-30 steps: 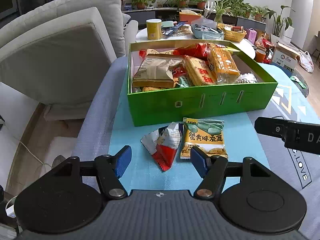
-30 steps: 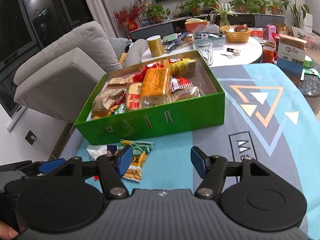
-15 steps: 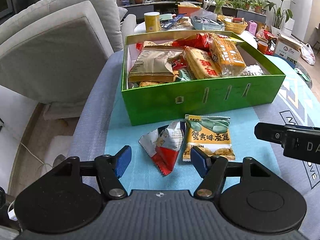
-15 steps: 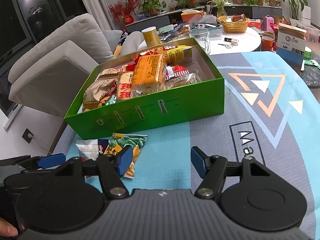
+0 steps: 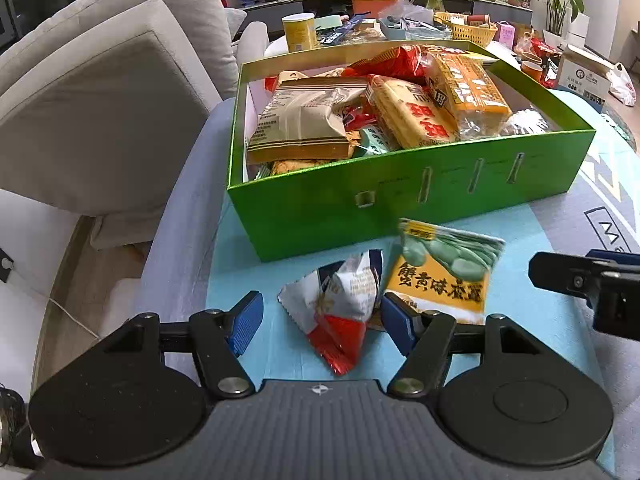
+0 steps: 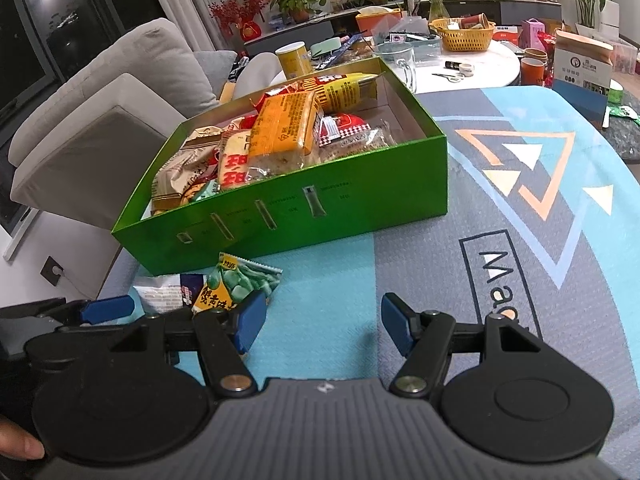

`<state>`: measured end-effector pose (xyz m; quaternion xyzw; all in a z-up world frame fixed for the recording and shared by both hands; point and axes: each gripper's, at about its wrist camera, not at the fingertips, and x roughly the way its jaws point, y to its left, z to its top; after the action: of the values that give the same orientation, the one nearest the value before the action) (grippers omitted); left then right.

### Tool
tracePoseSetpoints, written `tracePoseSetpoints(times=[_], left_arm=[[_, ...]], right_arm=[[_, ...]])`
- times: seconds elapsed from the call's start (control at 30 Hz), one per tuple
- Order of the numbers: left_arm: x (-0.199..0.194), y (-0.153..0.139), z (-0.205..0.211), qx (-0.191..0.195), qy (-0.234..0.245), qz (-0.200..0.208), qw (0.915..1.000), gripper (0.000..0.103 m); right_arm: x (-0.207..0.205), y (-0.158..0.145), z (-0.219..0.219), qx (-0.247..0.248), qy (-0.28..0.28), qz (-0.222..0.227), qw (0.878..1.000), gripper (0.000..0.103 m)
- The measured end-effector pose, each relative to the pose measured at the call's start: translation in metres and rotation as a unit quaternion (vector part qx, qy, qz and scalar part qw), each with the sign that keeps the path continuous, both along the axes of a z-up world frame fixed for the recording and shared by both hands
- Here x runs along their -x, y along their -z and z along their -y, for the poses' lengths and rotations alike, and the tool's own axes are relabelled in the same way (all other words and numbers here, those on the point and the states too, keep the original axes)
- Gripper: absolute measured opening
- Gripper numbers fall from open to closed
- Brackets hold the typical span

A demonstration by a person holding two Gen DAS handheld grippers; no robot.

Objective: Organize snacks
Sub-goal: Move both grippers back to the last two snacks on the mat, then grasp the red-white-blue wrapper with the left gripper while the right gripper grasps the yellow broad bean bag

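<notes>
Legible writing is limited. The yellow-and-green foil snack packet [image 5: 444,268] carries large black Chinese characters under a picture of green beans. Inside the open green cardboard box [image 5: 400,200], a flat yellow packet [image 5: 412,114] shows bold red characters. The patterned blue-and-grey cloth [image 6: 500,264] covering the worktop bears partial Latin lettering starting "Ma". Other labels are too small to read.

The left gripper [image 5: 322,322] points steeply down at the cloth, jaws open and gripping nothing. A crumpled white-and-red foil packet [image 5: 340,304] lies on the cloth between its blue pads; no pad visibly presses on it. The bean packet lies just beside it, its lower edge behind the right-hand pad. Both packets sit on the cloth near the box's front wall, outside it.

The right gripper [image 6: 322,322] also points down, jaws open, with only bare cloth between them. A fingertip [image 6: 24,448] shows at the lower left edge of the right wrist view.

The left wrist view alone shows the whole white-and-red packet. The right wrist view alone shows the orange triangle print [image 6: 528,172], a clear glass mug [image 6: 400,60] and a yellow woven basket [image 6: 464,36] behind the box.
</notes>
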<state>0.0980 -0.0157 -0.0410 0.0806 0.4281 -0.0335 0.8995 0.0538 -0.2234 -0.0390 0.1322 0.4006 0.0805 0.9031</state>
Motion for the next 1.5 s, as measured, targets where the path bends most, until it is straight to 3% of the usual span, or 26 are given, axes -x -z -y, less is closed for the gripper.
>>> tracePoseSetpoints(times=[0.17, 0.2, 0.23, 0.67, 0.8, 1.07, 1.5], left_arm=[[-0.006, 0.002, -0.001, 0.003, 0.004, 0.004, 1.0000, 0.061], [-0.006, 0.002, -0.001, 0.008, 0.004, 0.004, 1.0000, 0.059], [-0.006, 0.003, -0.003, 0.019, 0.004, 0.002, 0.9998, 0.049], [0.019, -0.005, -0.027, 0.056, -0.016, 0.017, 0.9982, 0.044], [0.034, -0.009, -0.037, 0.065, -0.030, 0.029, 0.9970, 0.044], [0.046, -0.015, -0.050, 0.063, -0.042, 0.043, 0.9962, 0.043], [0.048, -0.010, -0.064, 0.079, -0.058, 0.041, 0.9944, 0.043]], right_arm=[[-0.002, 0.001, 0.002, -0.001, 0.003, -0.002, 1.000, 0.071], [-0.001, 0.001, 0.002, -0.001, 0.003, -0.002, 1.000, 0.071], [-0.001, 0.001, 0.001, -0.001, 0.002, -0.001, 1.000, 0.071], [0.003, 0.000, -0.013, 0.003, -0.038, 0.009, 0.999, 0.071], [0.005, -0.001, -0.027, 0.005, -0.066, 0.024, 0.997, 0.083], [0.003, 0.001, -0.059, 0.081, -0.156, 0.079, 0.981, 0.086], [-0.019, 0.017, -0.072, 0.125, -0.223, 0.067, 0.965, 0.086]])
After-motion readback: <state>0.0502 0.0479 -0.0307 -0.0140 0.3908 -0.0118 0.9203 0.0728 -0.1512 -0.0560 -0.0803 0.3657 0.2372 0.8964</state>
